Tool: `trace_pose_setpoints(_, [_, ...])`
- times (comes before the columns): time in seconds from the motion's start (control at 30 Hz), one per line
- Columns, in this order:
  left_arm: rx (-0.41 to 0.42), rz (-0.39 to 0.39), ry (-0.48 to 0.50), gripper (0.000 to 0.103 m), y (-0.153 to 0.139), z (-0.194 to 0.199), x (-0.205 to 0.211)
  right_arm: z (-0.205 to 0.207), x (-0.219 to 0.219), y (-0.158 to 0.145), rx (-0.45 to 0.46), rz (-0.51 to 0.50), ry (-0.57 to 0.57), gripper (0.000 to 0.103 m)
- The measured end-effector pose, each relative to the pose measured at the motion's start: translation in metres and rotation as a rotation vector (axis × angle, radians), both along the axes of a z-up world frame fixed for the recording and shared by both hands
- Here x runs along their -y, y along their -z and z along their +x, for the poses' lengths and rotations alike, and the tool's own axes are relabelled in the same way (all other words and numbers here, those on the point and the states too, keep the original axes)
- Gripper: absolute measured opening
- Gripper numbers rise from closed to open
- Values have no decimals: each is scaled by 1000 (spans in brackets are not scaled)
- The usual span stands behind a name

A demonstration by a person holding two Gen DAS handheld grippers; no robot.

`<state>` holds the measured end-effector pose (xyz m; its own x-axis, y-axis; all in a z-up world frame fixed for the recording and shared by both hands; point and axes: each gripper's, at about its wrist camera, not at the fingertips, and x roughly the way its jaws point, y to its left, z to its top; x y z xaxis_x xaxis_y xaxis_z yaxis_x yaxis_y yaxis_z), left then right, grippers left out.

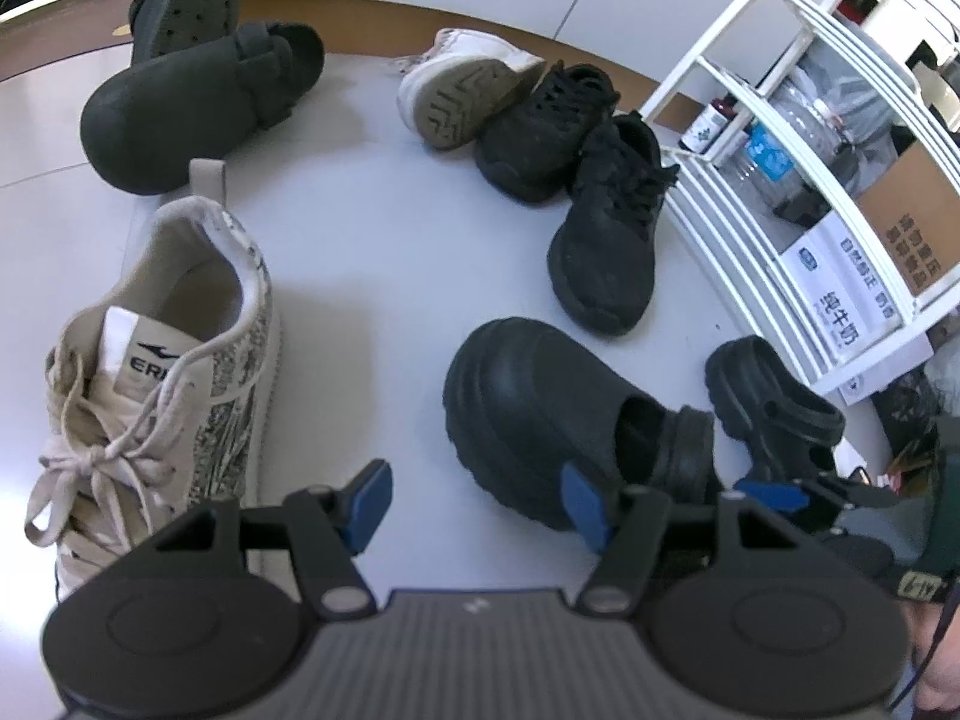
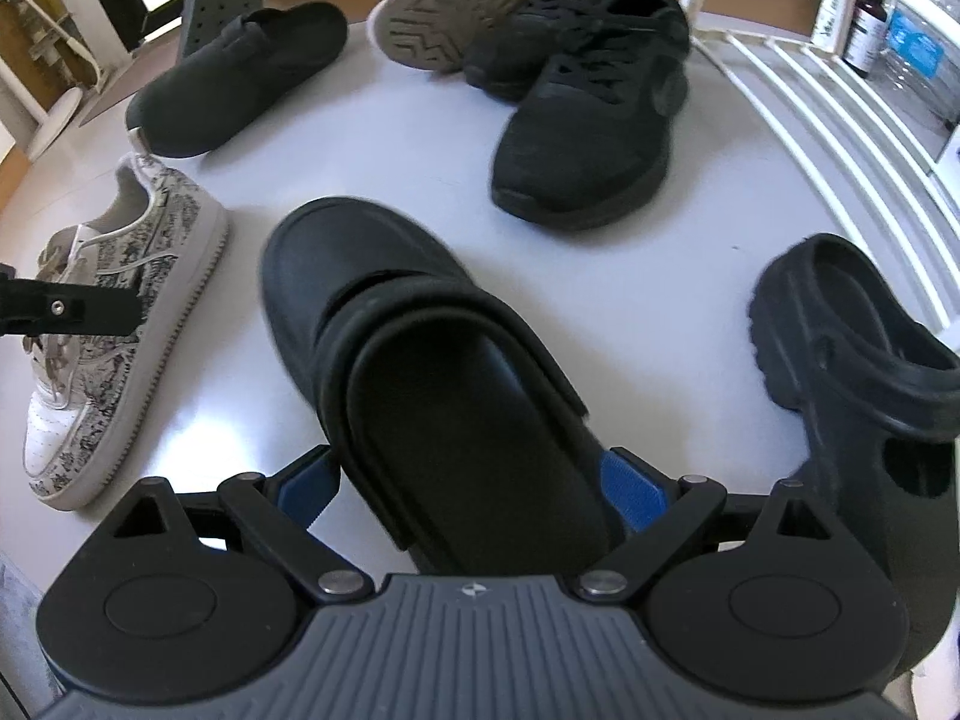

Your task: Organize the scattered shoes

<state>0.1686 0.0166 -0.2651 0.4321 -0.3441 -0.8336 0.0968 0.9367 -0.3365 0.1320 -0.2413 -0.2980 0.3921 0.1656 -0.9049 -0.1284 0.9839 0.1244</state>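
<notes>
Only "ER" legible on sneaker tongue (image 1: 139,354)

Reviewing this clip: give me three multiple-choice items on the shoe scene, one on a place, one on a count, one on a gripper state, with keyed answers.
1. Where does the white shoe rack stand relative to the two black lace-up sneakers, seen from the left wrist?
A. To their right
B. To their left
C. Under them

2. How many patterned beige sneakers are in view?
A. One
B. Two
C. Three

3. What is the right gripper doing?
A. Hanging open over bare floor
B. Its fingers straddle the heel of the black clog
C. Holding a bottle

Answers: 1 A, the rack fills the right edge of that view. 2 A, only one shows in both views. 3 B, the blue pads sit either side of the heel.
</notes>
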Motion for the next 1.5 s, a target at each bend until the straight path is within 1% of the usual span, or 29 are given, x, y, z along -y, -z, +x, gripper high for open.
trace_pose_setpoints(0.07, [-1, 1, 8, 66, 0, -1, 2, -1, 8, -1, 1, -5, 10, 96])
trace_pose_setpoints(0.13, [-4, 3, 13, 66, 1, -1, 4, 5, 5, -4, 8, -25, 23, 96])
trace_pose_setpoints(0.23, [-8, 2, 16, 66, 2, -1, 6, 5, 15, -4, 20, -55, 54, 96])
trace_pose_setpoints(0.47, [-17, -6, 21, 66, 2, -1, 9, 11, 40, 1, 12, -97, 134, 95])
trace_pose_setpoints(0.53, [-16, -6, 23, 66, 1, -1, 10, 14, 44, 2, 12, -98, 144, 90])
trace_pose_setpoints(0.7, [-17, -5, 20, 66, 2, 0, 9, 21, 56, 1, 18, -91, 174, 90])
trace_pose_setpoints(0.8, [-16, -4, 18, 66, 2, 0, 8, 18, 57, 1, 4, -59, 187, 90])
trace_pose_setpoints(0.87, [-15, -3, 16, 66, 1, 0, 8, 15, 59, -1, -23, -3, 211, 90])
trace_pose_setpoints(1.0, [-17, -1, 12, 66, 1, -2, 8, 9, 56, -7, -32, 60, 224, 90])
trace_pose_setpoints(1.1, [-11, -2, 22, 66, 4, 1, 7, 9, 50, -12, -33, 141, 226, 91])
trace_pose_setpoints(1.2, [-8, -3, 19, 66, 2, 2, 4, 11, 43, -13, -40, 185, 223, 91])
trace_pose_setpoints(1.4, [-7, -16, 3, 66, 3, -1, -4, 16, 17, -8, -67, 232, 187, 98])
trace_pose_setpoints(1.5, [-8, -19, 1, 66, 3, -2, -8, 20, 5, -5, -79, 243, 169, 99])
